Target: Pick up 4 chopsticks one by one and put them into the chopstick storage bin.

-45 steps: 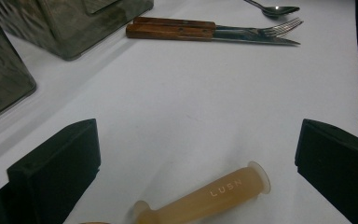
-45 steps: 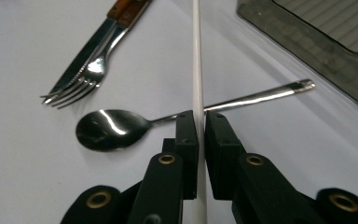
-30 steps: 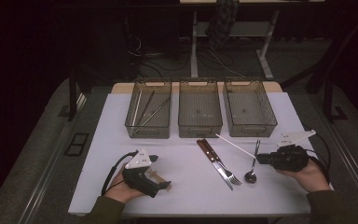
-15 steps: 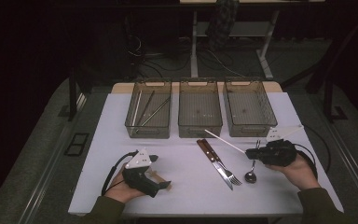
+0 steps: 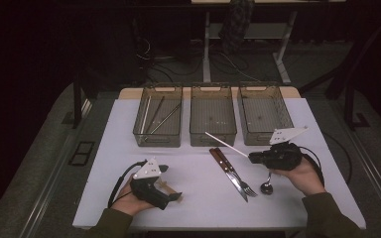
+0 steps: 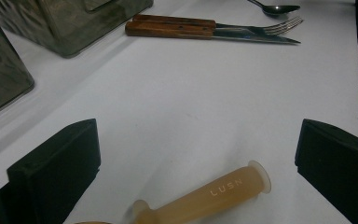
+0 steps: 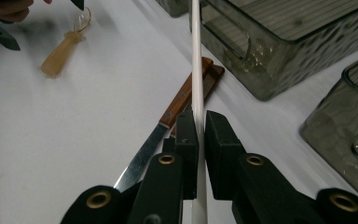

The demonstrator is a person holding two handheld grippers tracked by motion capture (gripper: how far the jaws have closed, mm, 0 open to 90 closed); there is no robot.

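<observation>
White counter (image 5: 198, 198) carries three bins (image 5: 213, 116) in a row along the far side. Nearer, a knife (image 5: 230, 173), fork (image 5: 238, 178) and spoon (image 5: 267, 186) lie together. Right gripper (image 5: 252, 157) is clenched on a white stick (image 5: 225, 144), lifted over the knife. Left gripper (image 6: 196, 163) sits spread wide, an amber handle (image 6: 214, 193) lying between its jaws.

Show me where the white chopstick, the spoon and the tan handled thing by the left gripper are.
white chopstick (image 7: 196, 70), right gripper view, mid-shaft above the closed jaws.
spoon (image 5: 266, 188), high view, its bowl.
tan handled thing (image 6: 223, 190), left gripper view, the handle near the LUSN lettering.
</observation>
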